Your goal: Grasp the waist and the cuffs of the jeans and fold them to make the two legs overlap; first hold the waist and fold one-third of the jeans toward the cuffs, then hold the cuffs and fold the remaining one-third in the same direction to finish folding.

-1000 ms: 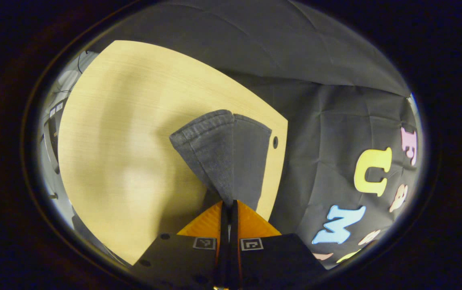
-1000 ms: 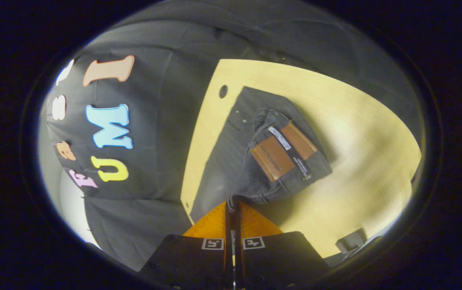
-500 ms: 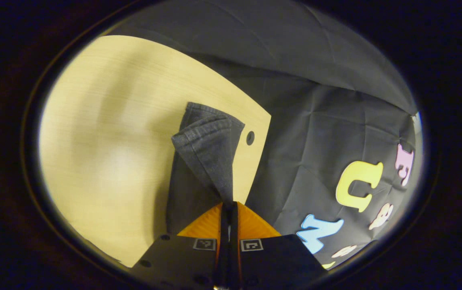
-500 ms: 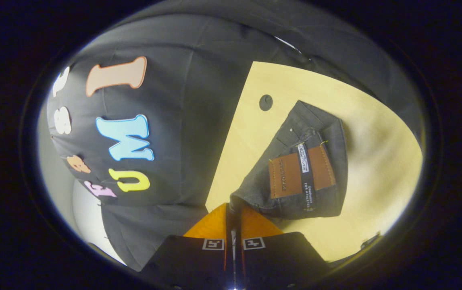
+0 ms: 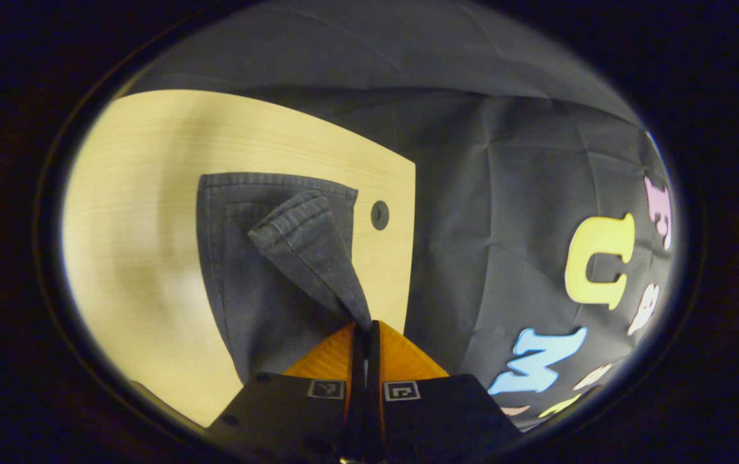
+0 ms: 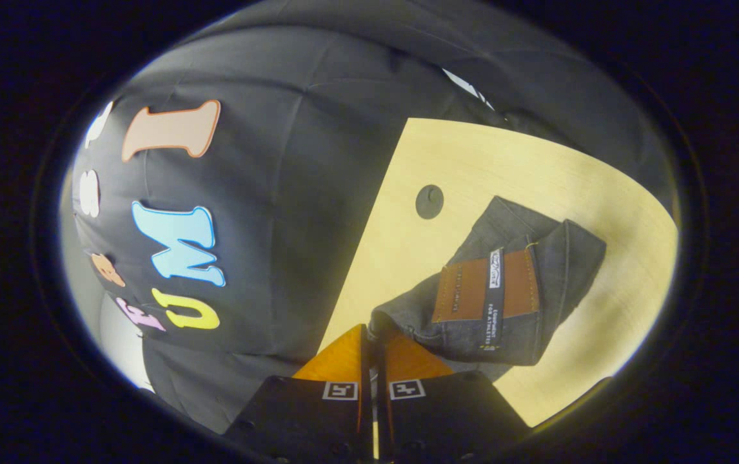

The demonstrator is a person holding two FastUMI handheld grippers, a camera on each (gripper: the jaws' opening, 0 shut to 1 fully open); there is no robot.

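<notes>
I have both grippers, left (image 5: 364, 327) and right (image 6: 374, 330), clamped on the dark grey denim jeans (image 5: 266, 270) lying on the pale wooden table (image 5: 150, 161), apparently mid-fold, so next I'd lower the lifted edge flat and release.

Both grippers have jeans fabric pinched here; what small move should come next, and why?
Probably lower both ends onto the denim beneath and only then open. The left gripper pinches a cuff raised above the jeans on the table; the right gripper pinches the waist beside the leather patch.
</notes>
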